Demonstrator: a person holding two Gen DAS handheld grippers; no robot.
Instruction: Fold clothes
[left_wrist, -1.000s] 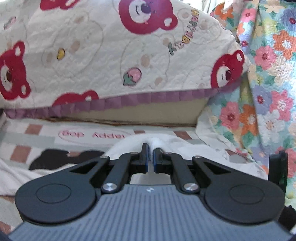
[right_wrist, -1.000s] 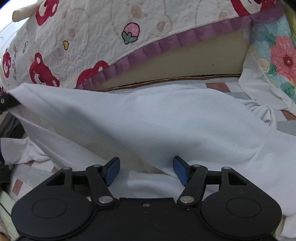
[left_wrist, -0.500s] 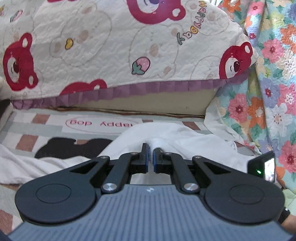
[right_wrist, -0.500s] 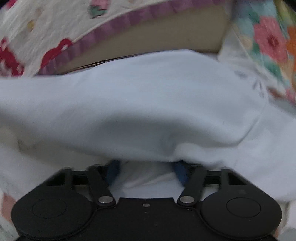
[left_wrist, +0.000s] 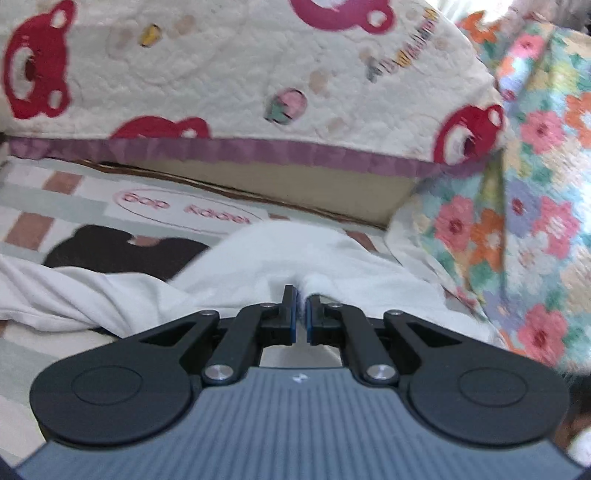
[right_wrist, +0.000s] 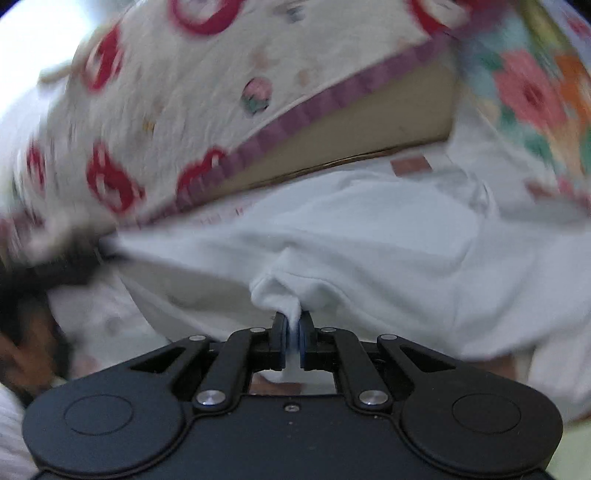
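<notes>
Left gripper clamped on a bunch of white garment; right gripper likewise pinched onto a tuft of the same cloth. Garment half lifted, sagging over the patterned mat, near the bear quilt at the far side. Judged mid-fold: keep both grips firm, hold the span between them taut and level, carry both edges together, lay down flat without dragging wrinkles.

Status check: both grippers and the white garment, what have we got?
Left gripper shut on white garment. Right gripper shut on a bunched fold of it. Garment spread between them over the mat. Nothing in the way.
</notes>
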